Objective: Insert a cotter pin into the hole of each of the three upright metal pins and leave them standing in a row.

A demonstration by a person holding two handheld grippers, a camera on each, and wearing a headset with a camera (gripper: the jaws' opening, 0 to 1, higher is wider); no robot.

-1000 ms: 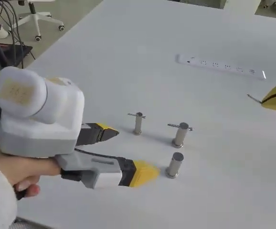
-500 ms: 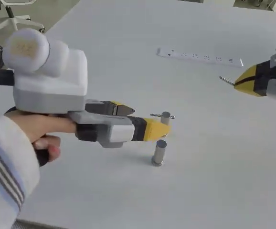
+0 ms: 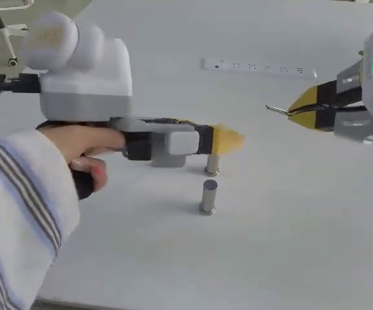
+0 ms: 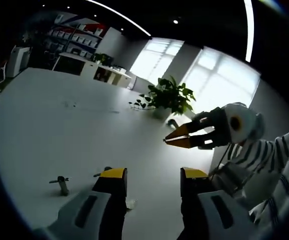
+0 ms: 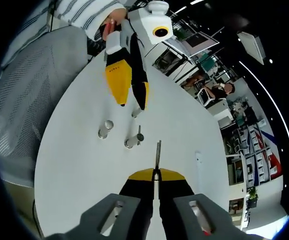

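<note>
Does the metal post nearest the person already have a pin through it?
No, the nearest metal post stands bare, while the right gripper holds a cotter pin.

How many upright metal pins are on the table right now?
3, all standing on the white table: a bare pin nearest the person, a pinned one beside it, and a third partly hidden behind the left gripper.

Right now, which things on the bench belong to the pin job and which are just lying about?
Job: bare metal pin; fitted metal pin; cotter pin in right hand-held gripper.
Lying about: power strip; potted plant.
</note>
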